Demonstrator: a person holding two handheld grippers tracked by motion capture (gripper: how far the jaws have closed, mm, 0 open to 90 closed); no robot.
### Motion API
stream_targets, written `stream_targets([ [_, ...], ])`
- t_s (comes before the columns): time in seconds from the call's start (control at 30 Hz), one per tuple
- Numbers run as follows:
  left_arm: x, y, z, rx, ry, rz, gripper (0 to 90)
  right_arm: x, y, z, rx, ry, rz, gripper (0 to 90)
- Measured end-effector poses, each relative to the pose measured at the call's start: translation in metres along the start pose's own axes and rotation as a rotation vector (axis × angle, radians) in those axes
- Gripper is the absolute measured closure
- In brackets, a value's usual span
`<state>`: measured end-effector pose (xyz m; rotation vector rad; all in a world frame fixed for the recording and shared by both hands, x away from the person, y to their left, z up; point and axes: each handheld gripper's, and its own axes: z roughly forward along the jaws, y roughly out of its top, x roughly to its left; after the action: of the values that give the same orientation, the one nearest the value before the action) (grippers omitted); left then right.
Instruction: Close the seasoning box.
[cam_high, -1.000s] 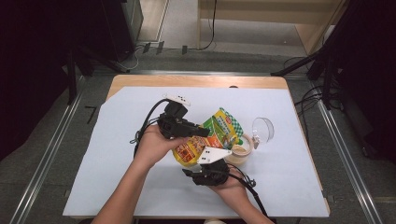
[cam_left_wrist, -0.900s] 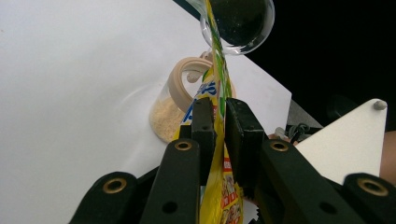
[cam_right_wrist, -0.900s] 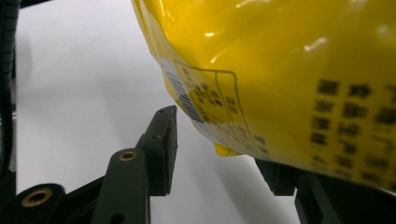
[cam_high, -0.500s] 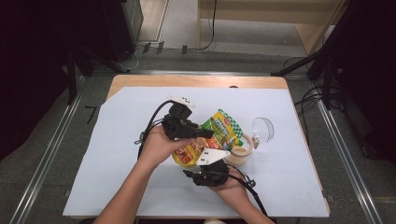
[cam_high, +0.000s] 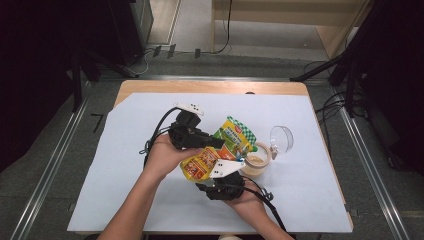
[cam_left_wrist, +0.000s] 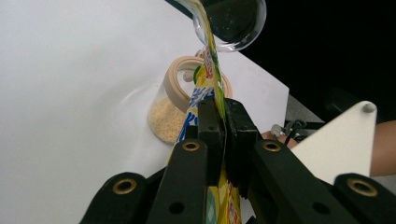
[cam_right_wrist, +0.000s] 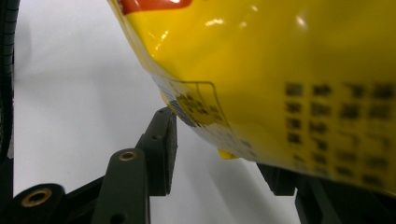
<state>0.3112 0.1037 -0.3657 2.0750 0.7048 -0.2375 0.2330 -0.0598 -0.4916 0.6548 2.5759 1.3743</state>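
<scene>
Your left gripper (cam_high: 212, 141) has just been closing its jaws; they are now clamped on the upper edge of the yellow-green snack pouch (cam_high: 220, 149), seen edge-on in the left gripper view (cam_left_wrist: 208, 93). The pouch hangs tilted over the open glass jar (cam_high: 256, 161) of beige granules, above the white surface (cam_high: 125, 190). Your right gripper (cam_high: 216, 182) sits at the pouch's lower end, jaws half apart with that end between them; whether they press it, you cannot tell. The jar's hinged lid (cam_high: 281, 137) stands open.
</scene>
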Motion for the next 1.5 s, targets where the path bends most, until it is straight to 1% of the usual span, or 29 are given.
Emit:
stream_targets([
  [0.07, 0.001, -0.001, -0.003, -0.001, -0.003, -0.005, 87.9, -0.001, 0.000, -0.001, -0.002, -0.002, 0.001, 53.7],
  [0.13, 0.002, -0.002, -0.005, -0.007, -0.023, -0.022, 88.3, -0.002, 0.000, -0.001, -0.003, -0.004, 0.004, 53.7],
  [0.2, 0.003, -0.003, -0.008, -0.010, -0.033, -0.025, 88.5, -0.002, 0.000, -0.002, -0.006, -0.005, 0.002, 53.7],
  [0.33, 0.003, -0.004, -0.012, -0.013, -0.030, -0.027, 88.6, -0.002, 0.001, -0.003, -0.016, -0.007, -0.003, 53.4],
  [0.47, 0.004, -0.005, -0.017, -0.020, -0.026, -0.022, 88.7, -0.004, 0.001, -0.006, -0.032, -0.008, 0.006, 53.2],
  [0.53, 0.004, -0.005, -0.019, -0.029, -0.016, -0.025, 88.6, -0.005, 0.002, -0.007, -0.039, -0.007, 0.012, 53.2],
  [0.57, 0.003, -0.005, -0.021, -0.040, -0.014, -0.019, 88.5, -0.005, 0.002, -0.008, -0.043, -0.004, 0.020, 52.9],
  [0.63, 0.002, -0.004, -0.023, -0.049, -0.015, -0.015, 88.5, -0.005, 0.003, -0.009, -0.050, -0.011, 0.018, 52.7],
  [0.7, 0.003, -0.004, -0.025, -0.053, -0.017, -0.014, 88.5, -0.005, 0.003, -0.010, -0.054, -0.008, 0.018, 52.7],
  [0.83, 0.006, -0.006, -0.030, -0.061, -0.012, -0.022, 88.6, -0.006, 0.004, -0.011, -0.056, -0.011, 0.019, 52.7],
  [0.97, 0.008, -0.008, -0.036, -0.080, -0.002, -0.036, 88.6, -0.006, 0.004, -0.013, -0.060, -0.014, 0.022, 52.4],
  [1.03, 0.010, -0.009, -0.039, -0.083, 0.000, -0.036, 88.7, -0.006, 0.004, -0.014, -0.062, -0.010, 0.032, 52.4],
  [1.1, 0.012, -0.010, -0.042, -0.086, 0.007, -0.040, 88.8, -0.005, 0.004, -0.015, -0.057, -0.011, 0.032, 52.3],
  [1.13, 0.012, -0.010, -0.043, -0.089, 0.007, -0.043, 88.8, -0.006, 0.004, -0.015, -0.061, -0.014, 0.030, 52.3],
  [1.2, 0.014, -0.011, -0.045, -0.095, 0.018, -0.047, 88.7, -0.006, 0.004, -0.016, -0.066, -0.010, 0.033, 52.4],
  [1.37, 0.021, -0.014, -0.053, -0.122, 0.041, -0.062, 88.5, -0.007, 0.004, -0.017, -0.067, -0.012, 0.035, 52.4],
  [1.5, 0.029, -0.017, -0.059, -0.144, 0.049, -0.079, 88.7, -0.008, 0.004, -0.017, -0.064, -0.009, 0.042, 52.5],
])
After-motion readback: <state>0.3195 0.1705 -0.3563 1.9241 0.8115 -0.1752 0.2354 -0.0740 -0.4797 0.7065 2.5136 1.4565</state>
